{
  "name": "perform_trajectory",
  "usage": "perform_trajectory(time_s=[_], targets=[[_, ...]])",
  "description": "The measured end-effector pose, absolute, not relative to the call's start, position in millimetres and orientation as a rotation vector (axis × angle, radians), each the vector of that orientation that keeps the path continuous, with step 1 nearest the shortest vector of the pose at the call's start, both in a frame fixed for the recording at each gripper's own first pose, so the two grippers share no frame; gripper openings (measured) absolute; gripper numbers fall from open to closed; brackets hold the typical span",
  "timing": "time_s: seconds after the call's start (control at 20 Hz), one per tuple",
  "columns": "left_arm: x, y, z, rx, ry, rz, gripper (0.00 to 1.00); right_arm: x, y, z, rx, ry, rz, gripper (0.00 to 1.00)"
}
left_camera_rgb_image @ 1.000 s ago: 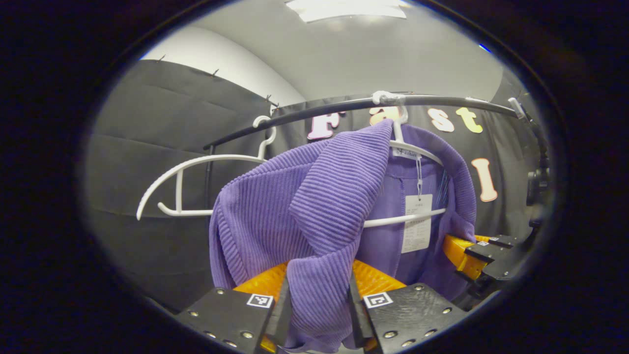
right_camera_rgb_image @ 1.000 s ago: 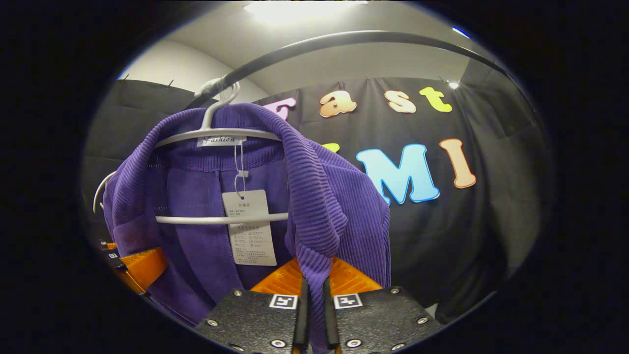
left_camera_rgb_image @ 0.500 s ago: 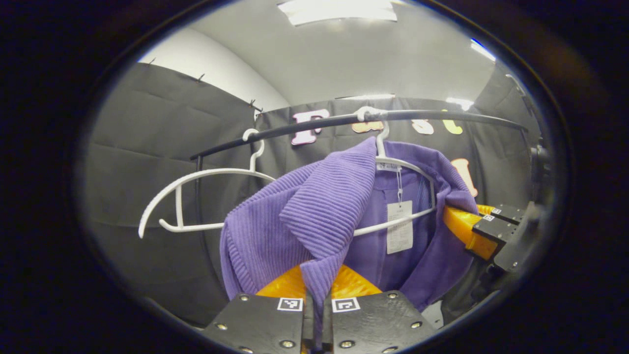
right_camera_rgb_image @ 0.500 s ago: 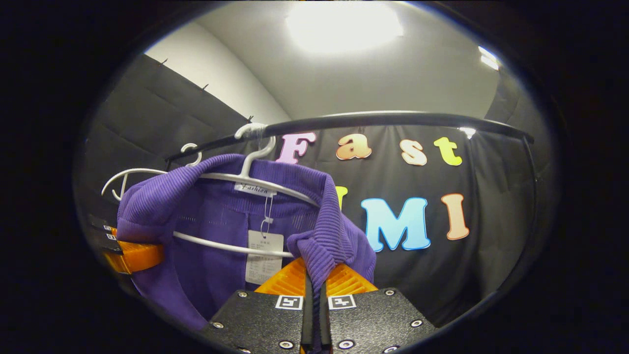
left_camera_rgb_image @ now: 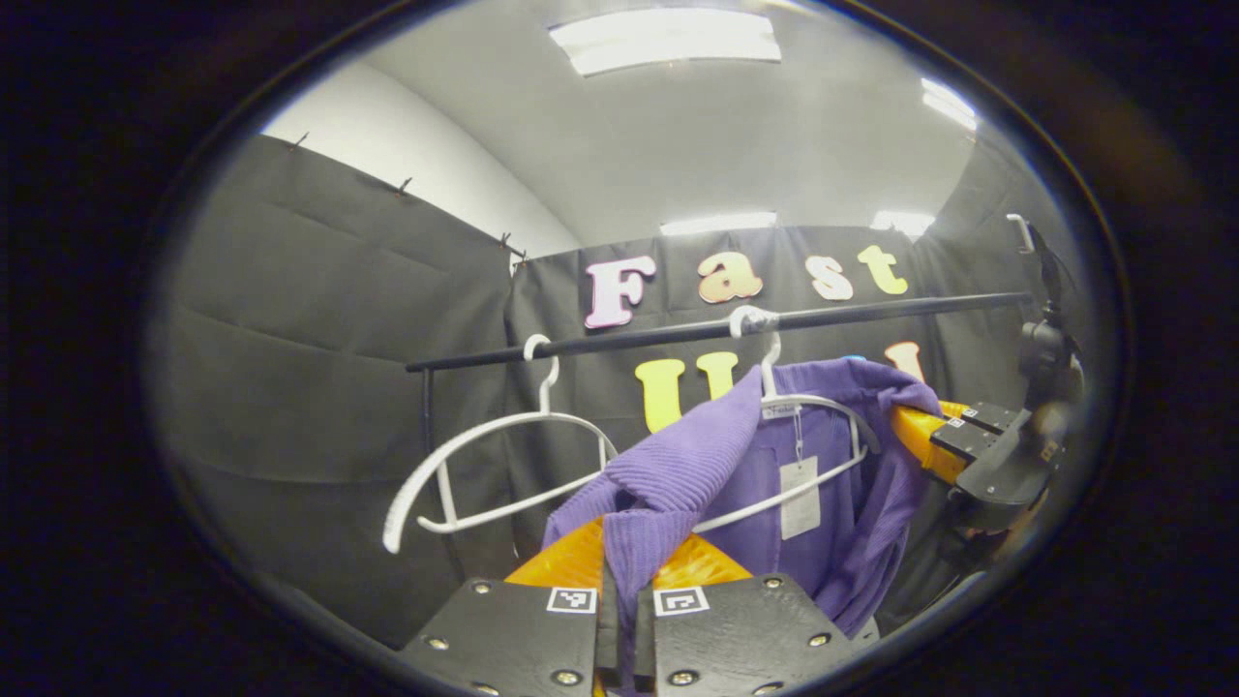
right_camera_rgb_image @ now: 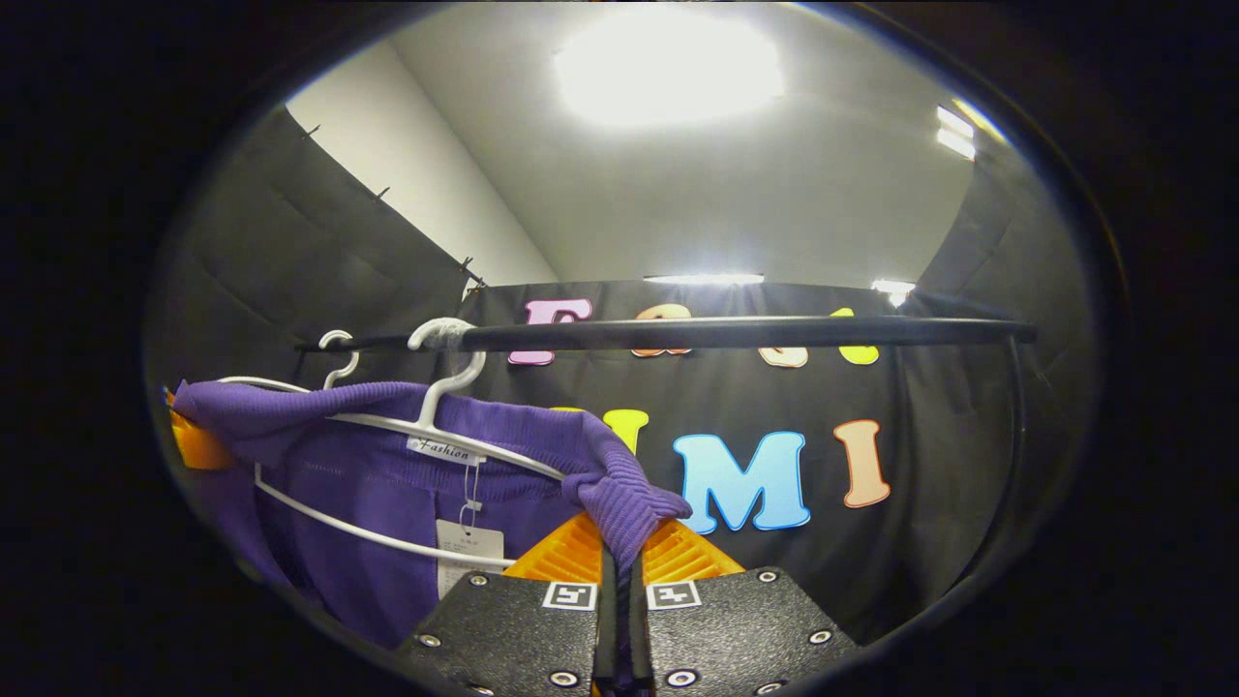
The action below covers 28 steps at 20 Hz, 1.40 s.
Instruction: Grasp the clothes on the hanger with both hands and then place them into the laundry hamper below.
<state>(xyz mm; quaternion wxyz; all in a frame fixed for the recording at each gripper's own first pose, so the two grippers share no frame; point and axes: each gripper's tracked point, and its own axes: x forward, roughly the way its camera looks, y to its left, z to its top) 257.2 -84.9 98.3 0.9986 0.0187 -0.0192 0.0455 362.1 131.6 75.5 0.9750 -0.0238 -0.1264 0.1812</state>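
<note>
In the left gripper view, the left gripper sat at the bottom centre with its two fingers pressed together on a fold of a purple ribbed garment. The cloth ran up from the fingers to a white hanger whose hook hung on a black rail crossing the middle of the view. A paper tag dangled inside the garment's open neck. To the left of the garment, a second white hanger, bare of clothing, hung from the same rail. At the right edge, the right gripper met the garment's far shoulder; whether its fingers were pressed together could not be told from this side. A bright ceiling light showed at the top.

In the right gripper view, the right gripper sat at the bottom centre, its fingers clamped together on a bunched fold of the purple ribbed garment. The garment stretched away to the left, draped over the white hanger, which hooked onto the black rail running level across the view. The paper tag hung below the collar. The hook of the second white hanger showed on the rail farther left. At the far left edge, part of the left gripper touched the garment's other shoulder.
</note>
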Motion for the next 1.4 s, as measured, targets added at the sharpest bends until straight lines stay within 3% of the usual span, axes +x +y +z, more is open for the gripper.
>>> perform_trajectory(time_s=[0.2, 0.6, 0.95, 1.05, 1.1, 1.2, 1.25, 1.3, 1.4], targets=[[256, -63, 113, 0.084, -0.052, 0.125, 0.02, 374, 118, 89, -0.059, -0.289, 0.329, 0.05], [284, -23, 147, 0.111, -0.053, 0.128, 0.11, 408, 125, 96, -0.095, -0.326, 0.331, 0.04], [327, -6, 141, 0.193, -0.015, 0.015, 0.12, 434, 130, 74, -0.127, -0.293, 0.325, 0.04], [337, -1, 136, 0.182, -0.006, -0.025, 0.06, 438, 131, 67, -0.124, -0.272, 0.33, 0.04], [343, 4, 136, 0.187, -0.008, -0.03, 0.11, 443, 124, 63, -0.128, -0.26, 0.306, 0.04], [360, 15, 130, 0.196, 0.0, -0.034, 0.06, 454, 116, 53, -0.093, -0.218, 0.303, 0.04], [364, 12, 127, 0.184, 0.003, -0.05, 0.11, 460, 117, 48, -0.063, -0.195, 0.311, 0.05], [368, 9, 125, 0.183, 0.005, -0.062, 0.06, 465, 116, 42, -0.059, -0.176, 0.313, 0.04], [377, 6, 118, 0.202, 0.013, -0.067, 0.06, 470, 116, 30, -0.085, -0.151, 0.317, 0.05]])
